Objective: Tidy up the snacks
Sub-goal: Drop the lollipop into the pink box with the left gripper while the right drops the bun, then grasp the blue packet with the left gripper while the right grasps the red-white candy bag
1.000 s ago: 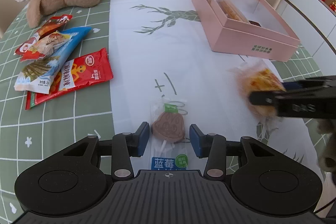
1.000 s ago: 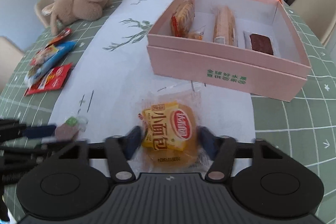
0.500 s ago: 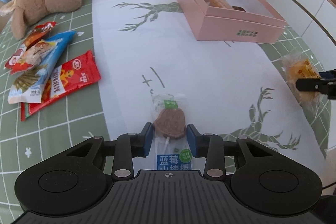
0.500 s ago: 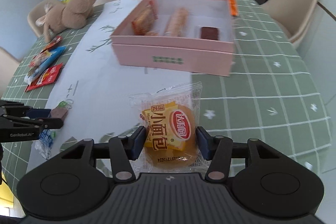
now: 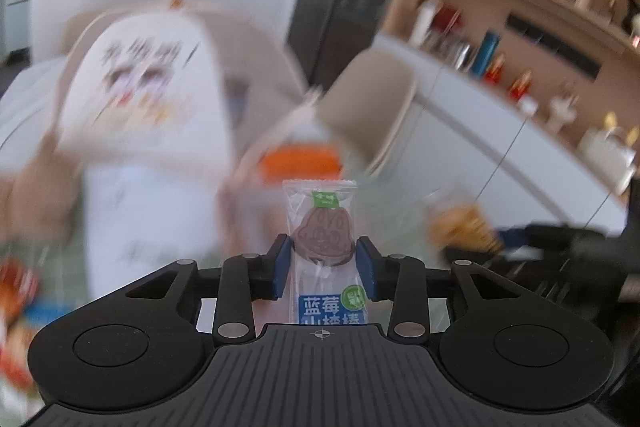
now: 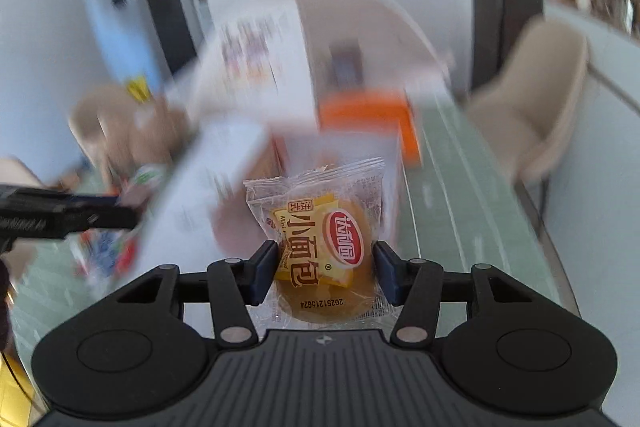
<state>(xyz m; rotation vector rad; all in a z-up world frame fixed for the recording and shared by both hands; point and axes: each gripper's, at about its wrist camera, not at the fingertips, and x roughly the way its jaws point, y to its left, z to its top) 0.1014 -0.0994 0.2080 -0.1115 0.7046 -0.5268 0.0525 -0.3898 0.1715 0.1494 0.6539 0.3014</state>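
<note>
Snacks: light, crinkly slippery wrappers, soft bread; grasp across the middle.
Left gripper (image 5: 323, 261): clenched on lollipop packet (image 5: 323, 239).
Right gripper (image 6: 325, 267): grasping bread packet (image 6: 324, 239).

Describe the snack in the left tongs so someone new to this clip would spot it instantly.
Start at the black left tongs filling the bottom of the left wrist view. Clamped between their blue pads stands a clear packet with a brown shaped sweet on a stick and a blue label. The right tongs' snack, a round yellow-wrapped bun, is wider.
</note>
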